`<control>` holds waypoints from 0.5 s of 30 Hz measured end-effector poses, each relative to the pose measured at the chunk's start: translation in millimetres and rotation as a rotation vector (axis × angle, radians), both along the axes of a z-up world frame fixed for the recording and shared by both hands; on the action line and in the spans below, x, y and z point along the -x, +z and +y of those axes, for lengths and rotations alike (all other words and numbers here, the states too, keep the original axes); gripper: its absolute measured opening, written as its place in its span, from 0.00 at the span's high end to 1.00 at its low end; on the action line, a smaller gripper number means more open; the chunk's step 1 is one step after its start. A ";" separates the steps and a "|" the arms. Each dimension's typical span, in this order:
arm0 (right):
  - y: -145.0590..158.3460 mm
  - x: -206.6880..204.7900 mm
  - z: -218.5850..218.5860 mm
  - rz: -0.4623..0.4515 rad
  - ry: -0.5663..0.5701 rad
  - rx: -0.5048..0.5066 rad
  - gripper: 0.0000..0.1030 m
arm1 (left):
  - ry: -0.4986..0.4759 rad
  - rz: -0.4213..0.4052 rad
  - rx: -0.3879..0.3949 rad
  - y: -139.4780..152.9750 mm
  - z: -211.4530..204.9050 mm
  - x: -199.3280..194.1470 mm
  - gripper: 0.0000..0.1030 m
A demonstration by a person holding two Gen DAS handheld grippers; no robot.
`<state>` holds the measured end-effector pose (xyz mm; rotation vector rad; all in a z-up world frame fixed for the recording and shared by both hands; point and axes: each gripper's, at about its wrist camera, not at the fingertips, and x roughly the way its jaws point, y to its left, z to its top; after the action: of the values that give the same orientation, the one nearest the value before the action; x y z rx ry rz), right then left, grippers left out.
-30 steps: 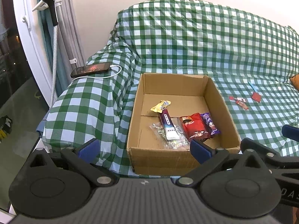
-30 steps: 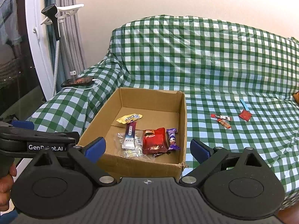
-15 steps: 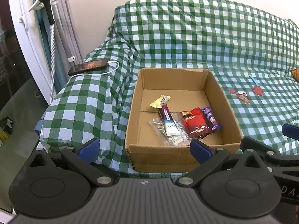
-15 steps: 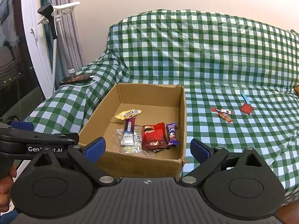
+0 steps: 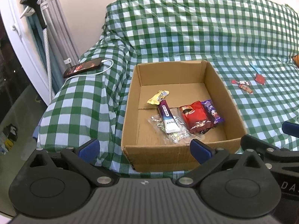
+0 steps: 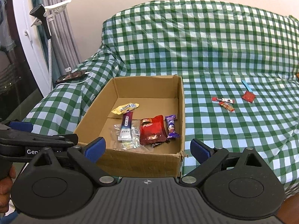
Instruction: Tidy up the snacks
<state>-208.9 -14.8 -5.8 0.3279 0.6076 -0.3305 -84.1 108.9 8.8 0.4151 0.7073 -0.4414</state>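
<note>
Snacks [image 5: 188, 117] lie in my box [image 5: 130, 112] at 12 o'clock, both grippers [image 5: 144, 149] [image 6: 147, 148] gaping empty, while only the right view shows a hand [image 6: 5, 184] at 9 o'clock.

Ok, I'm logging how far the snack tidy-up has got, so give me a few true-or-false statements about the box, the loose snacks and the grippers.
1. The cardboard box holds several snack packets. True.
2. The red packet lies on the checked cover. False: it lies inside the box.
3. A few small snacks remain on the cover right of the box. True.
4. The right gripper grips a snack. False: it is open and empty.
5. The left gripper is open. True.
</note>
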 end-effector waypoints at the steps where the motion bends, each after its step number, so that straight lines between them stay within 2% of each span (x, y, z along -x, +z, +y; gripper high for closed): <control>1: -1.3 0.5 -2.3 -0.002 -0.004 -0.005 0.05 | -0.006 -0.004 -0.006 0.3 -4.6 -0.5 0.00; 5: -6.6 5.9 -18.9 -0.020 -0.040 -0.025 0.05 | -0.041 -0.013 -0.029 2.6 -30.5 -2.2 0.00; 8: -10.0 15.9 -47.2 -0.029 -0.112 -0.045 0.05 | -0.084 -0.022 -0.039 7.0 -61.6 -3.2 0.00; 12: -21.8 33.7 -118.2 -0.014 -0.240 -0.052 0.05 | -0.166 -0.005 -0.045 11.0 -113.2 -6.6 0.00; 15: -42.9 55.4 -196.6 0.001 -0.340 -0.057 0.05 | -0.233 0.009 -0.058 11.2 -161.6 -12.0 0.00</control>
<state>-264.3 -211.4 -48.7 0.4878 0.5625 -0.6407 -72.1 -52.7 20.0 0.5529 0.6844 -0.6438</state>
